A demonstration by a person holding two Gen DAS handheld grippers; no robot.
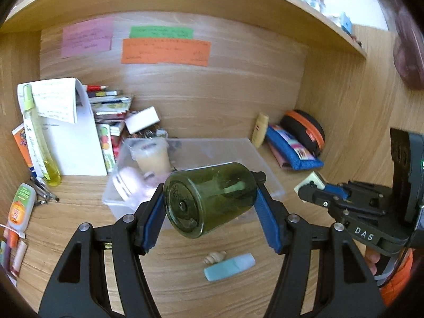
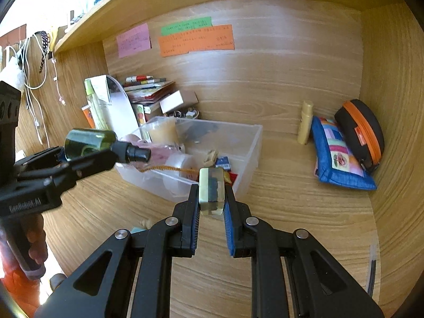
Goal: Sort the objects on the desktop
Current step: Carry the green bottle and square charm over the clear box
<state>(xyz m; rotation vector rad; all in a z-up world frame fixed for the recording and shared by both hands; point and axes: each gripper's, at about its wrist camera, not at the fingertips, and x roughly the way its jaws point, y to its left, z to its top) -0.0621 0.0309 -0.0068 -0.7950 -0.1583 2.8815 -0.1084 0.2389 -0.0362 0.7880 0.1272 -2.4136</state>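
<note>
Green glass bottle (image 1: 212, 198) clamped sideways between the blue pads of the left gripper (image 1: 209, 206), held in the air over the near edge of a clear plastic bin (image 1: 265, 164). Long axis roughly level, round base turned toward the camera, black spray cap (image 2: 135, 153) pointing away toward the bin. Dark, translucent, a pale dip tube visible inside. Right gripper (image 2: 212, 204) closed narrow on a small pale block (image 2: 212, 190) with a dark inner layer, standing upright between the pads, lifted just short of the bin's near corner. Inside the bin: a cloudy cup (image 1: 152, 156), pink items, a roll of clear tape (image 2: 182, 164). Beyond, on a light wood-grain desk (image 2: 291, 212) boxed in by matching panels under a shelf: a blue patchwork pouch (image 2: 339, 159), a black case with orange zip (image 2: 360, 132), stacked books and papers at the back left. Pink, green and orange notes (image 1: 164, 50) stuck on the back panel. Below the bottle, a light blue tube (image 1: 230, 266) lying on the desk.
</note>
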